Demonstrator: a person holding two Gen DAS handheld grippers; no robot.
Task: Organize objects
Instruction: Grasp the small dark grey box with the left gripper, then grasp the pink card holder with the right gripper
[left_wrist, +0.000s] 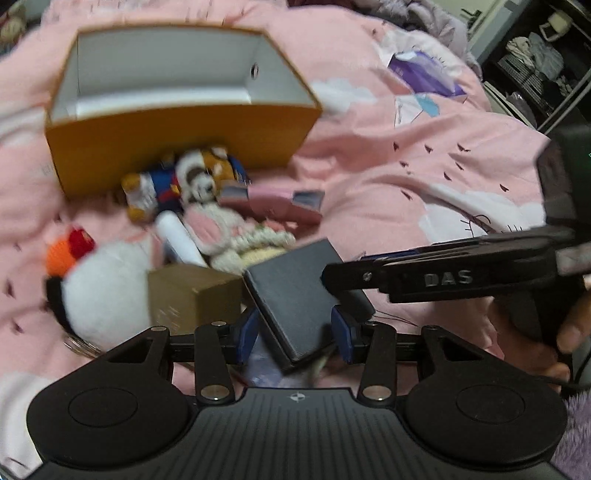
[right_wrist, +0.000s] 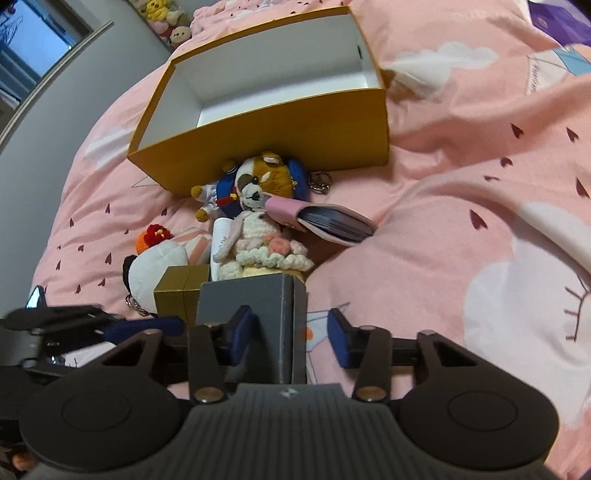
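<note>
Penguin lying far left on quilt, gold box beside it. My left gripper clamping grey box. My right gripper straddling it, jaws apart. Orange box sitting beyond toys.

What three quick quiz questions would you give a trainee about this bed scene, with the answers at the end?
1. True or false: the yellow box is full of toys.
2. What sits between the fingers of the left gripper? A) grey box B) cup C) shoe
3. Which lies nearer the yellow box: the plush dog or the gold box?
Key: 1 false; 2 A; 3 plush dog.
</note>
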